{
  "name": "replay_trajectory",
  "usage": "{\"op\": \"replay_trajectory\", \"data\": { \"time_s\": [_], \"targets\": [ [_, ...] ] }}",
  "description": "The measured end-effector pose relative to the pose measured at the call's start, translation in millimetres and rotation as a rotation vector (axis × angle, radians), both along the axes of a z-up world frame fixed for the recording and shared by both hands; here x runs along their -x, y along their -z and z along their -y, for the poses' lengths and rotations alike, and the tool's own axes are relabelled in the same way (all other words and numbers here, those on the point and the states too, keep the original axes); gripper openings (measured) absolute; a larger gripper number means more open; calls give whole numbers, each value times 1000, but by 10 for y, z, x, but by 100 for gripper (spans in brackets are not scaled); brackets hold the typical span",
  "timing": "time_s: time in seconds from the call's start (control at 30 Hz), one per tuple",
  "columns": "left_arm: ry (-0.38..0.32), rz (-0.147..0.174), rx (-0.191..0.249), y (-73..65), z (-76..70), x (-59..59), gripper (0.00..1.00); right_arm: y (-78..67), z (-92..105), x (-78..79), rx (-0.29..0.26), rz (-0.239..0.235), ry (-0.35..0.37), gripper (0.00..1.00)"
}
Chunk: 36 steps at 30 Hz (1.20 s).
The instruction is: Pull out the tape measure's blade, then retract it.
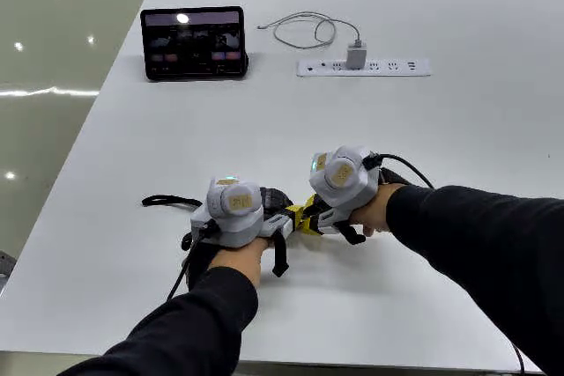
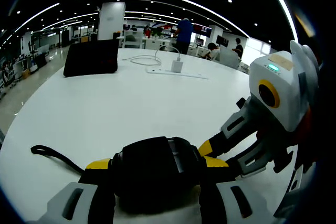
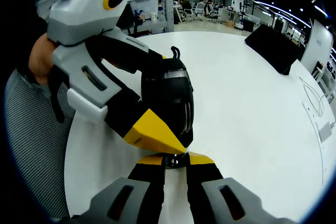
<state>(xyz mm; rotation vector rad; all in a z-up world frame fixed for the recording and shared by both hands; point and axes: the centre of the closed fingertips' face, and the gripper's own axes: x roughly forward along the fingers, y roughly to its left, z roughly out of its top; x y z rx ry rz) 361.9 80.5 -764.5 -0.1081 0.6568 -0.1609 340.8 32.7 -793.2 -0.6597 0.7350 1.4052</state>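
Now your left gripper (image 2: 156, 167) is clenched around the black tape measure (image 3: 168, 95) over the near part of the white table (image 1: 352, 129), just left of your right gripper (image 3: 175, 160), whose jaws are pinched tight on the blade tip (image 3: 176, 159) at the case's mouth.

The left tool (image 1: 284, 221) and right tool (image 1: 308, 215) have pale grey housings, yellow-tipped black jaws and a black cable (image 1: 414, 167); dark sleeves (image 1: 480, 239) fill the lower frame.

Black tape measure (image 2: 152, 174); white table (image 1: 352, 129); white power strip (image 1: 388, 67); black tablet (image 1: 194, 43); black sleeves (image 1: 476, 235).
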Motion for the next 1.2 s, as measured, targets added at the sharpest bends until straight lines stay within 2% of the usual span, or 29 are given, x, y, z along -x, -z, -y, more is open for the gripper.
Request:
{"op": "replay_trajectory", "data": {
  "time_s": [0.1, 0.33, 0.4, 0.47, 0.5, 0.7, 0.77, 1.03, 1.2],
  "targets": [
    [0, 3, 1, -5, -3, -4, 61, -12, 25, -6, -8, -2, 5, 12],
    [-2, -6, 10, -8, -4, 10, 61, -41, 66, 11, -52, 26, -49, 12],
    [-1, -3, 8, -7, -3, 11, 61, -38, 89, 4, -48, 19, -40, 12],
    [0, -4, 6, -5, -2, 6, 61, 9, 157, 15, -13, 30, -61, 12],
    [1, -5, 8, -3, -2, 4, 61, 12, 179, 14, -19, 32, -56, 12],
    [2, -6, 7, 0, 2, 9, 61, 12, 137, 9, -36, 24, -24, 12],
    [3, -7, 8, 0, 0, 5, 61, 8, 117, 9, -44, 32, -41, 11],
    [-4, -9, 16, -2, -1, 4, 61, 21, 81, -3, -43, 16, -10, 10],
    [-4, -9, 22, -3, -10, 1, 61, 23, 2, 5, -42, 27, -27, 10]
  ]
}}
